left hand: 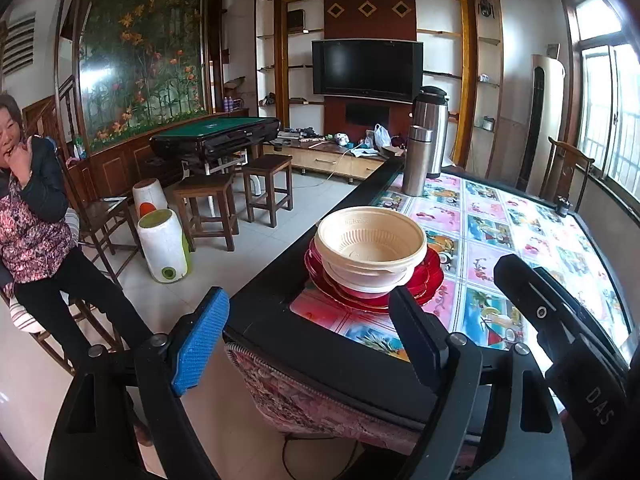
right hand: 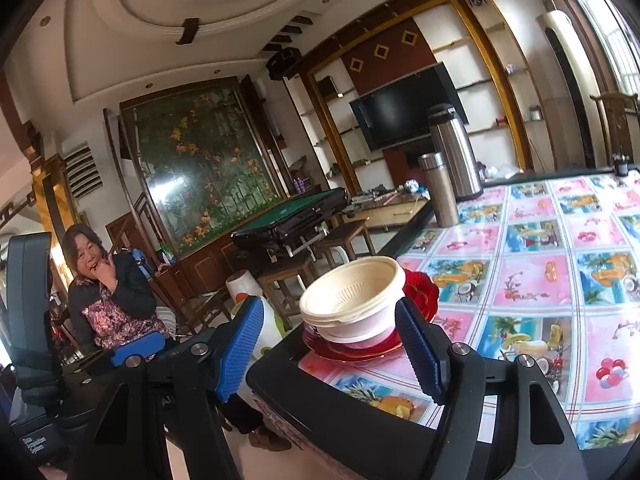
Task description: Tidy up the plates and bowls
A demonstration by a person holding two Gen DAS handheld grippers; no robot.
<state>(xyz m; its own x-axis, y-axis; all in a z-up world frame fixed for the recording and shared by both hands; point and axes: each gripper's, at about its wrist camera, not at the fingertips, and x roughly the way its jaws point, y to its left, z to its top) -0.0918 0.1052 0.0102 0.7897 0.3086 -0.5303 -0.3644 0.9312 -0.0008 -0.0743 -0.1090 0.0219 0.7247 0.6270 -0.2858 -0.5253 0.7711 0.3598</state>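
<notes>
A cream bowl (left hand: 370, 240) sits nested in a white bowl, and both rest on a stack of red glass plates (left hand: 424, 280) near the table's near corner. My left gripper (left hand: 308, 334) hovers just short of that corner, open and holding nothing. The stack lies ahead of its right finger. In the right wrist view the same cream bowl (right hand: 352, 292) and red plates (right hand: 420, 286) appear straight ahead. My right gripper (right hand: 330, 350) is open and holds nothing. Its blue pads (right hand: 418, 350) stand on either side of the stack, short of it.
The table (left hand: 280, 320) has a black rim and a fruit-patterned cloth. Two steel flasks (left hand: 428, 136) stand at its far edge. A person (left hand: 36, 216) sits to the left on a chair. Wooden stools (left hand: 208, 208) and white bins (left hand: 164, 244) stand on the tiled floor.
</notes>
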